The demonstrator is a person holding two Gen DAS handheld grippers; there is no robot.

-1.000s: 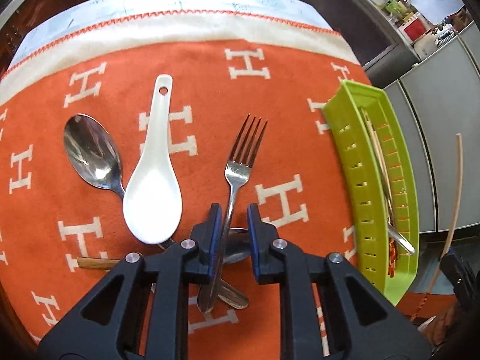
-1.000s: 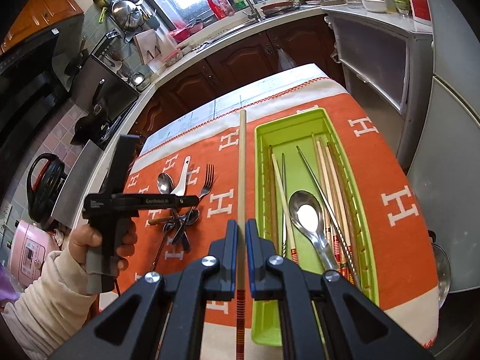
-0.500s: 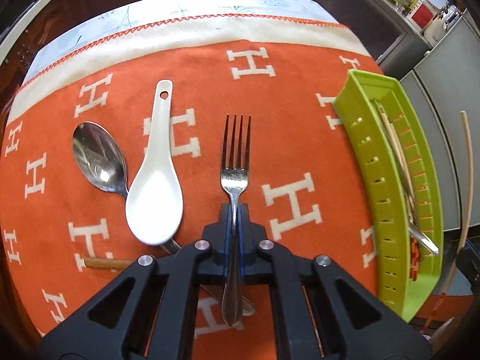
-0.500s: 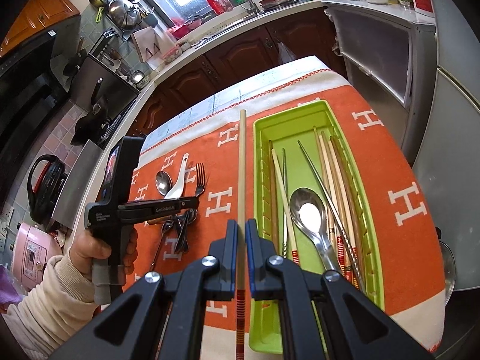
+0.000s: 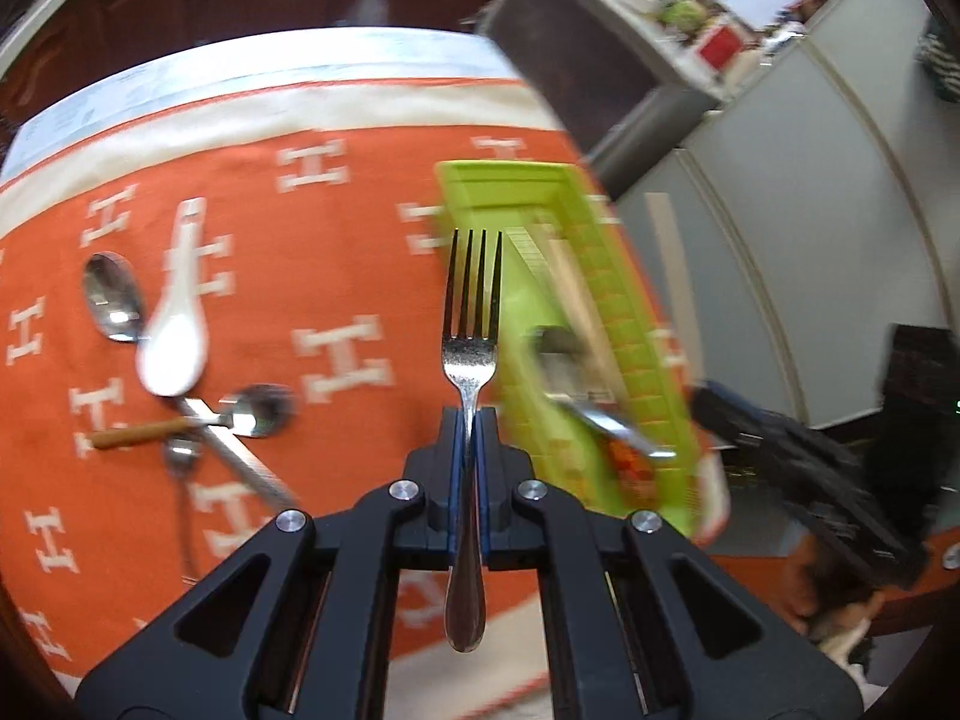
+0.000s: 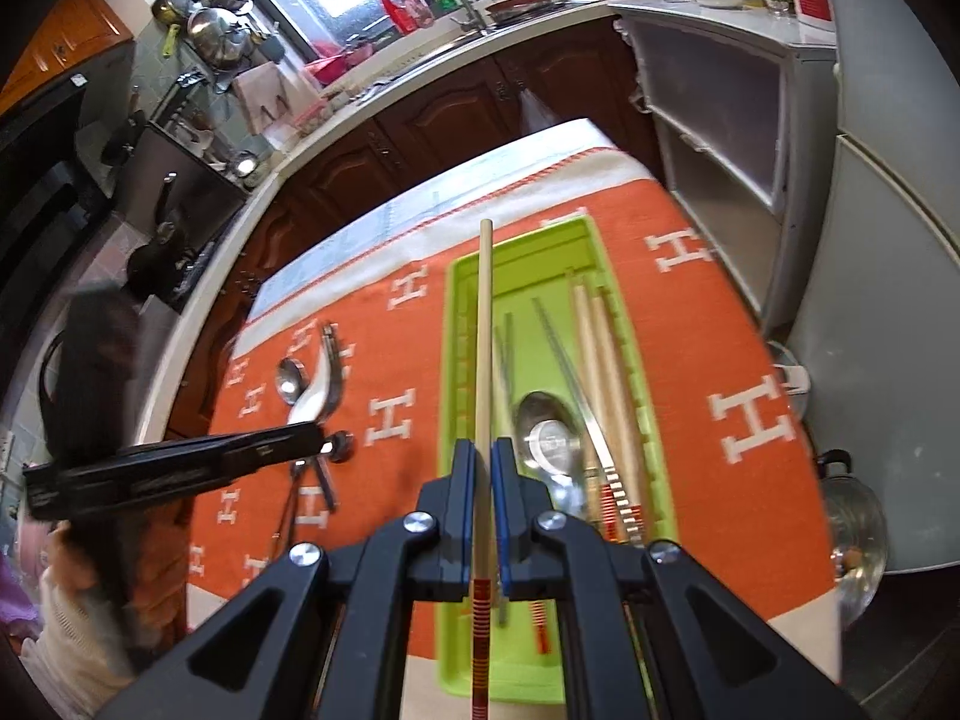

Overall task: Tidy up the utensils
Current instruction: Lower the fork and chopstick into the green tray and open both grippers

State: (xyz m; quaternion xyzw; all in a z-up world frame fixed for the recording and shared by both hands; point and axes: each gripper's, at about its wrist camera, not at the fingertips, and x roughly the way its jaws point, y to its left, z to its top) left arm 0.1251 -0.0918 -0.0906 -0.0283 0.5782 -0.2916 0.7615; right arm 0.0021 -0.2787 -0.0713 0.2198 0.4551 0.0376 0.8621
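My left gripper (image 5: 467,423) is shut on a metal fork (image 5: 471,324) and holds it in the air, tines forward, beside the left edge of the green tray (image 5: 606,276). My right gripper (image 6: 485,456) is shut on a wooden chopstick (image 6: 485,324) and holds it above the left side of the green tray (image 6: 462,312). The tray holds chopsticks and a metal spoon (image 6: 543,432). On the orange cloth lie a white ceramic spoon (image 5: 174,336), a metal spoon (image 5: 111,300) and a small spoon (image 5: 258,408).
A wooden-handled utensil (image 5: 141,435) lies under the spoons on the orange cloth (image 5: 336,228). Grey cabinets (image 5: 780,228) stand right of the table. The left gripper (image 6: 174,462) shows at the left of the right wrist view. A kitchen counter (image 6: 420,54) lies behind.
My left gripper closed on the fork, lifted it off the cloth and swung right toward the green tray. My right gripper moved over the tray's left side with the chopstick.
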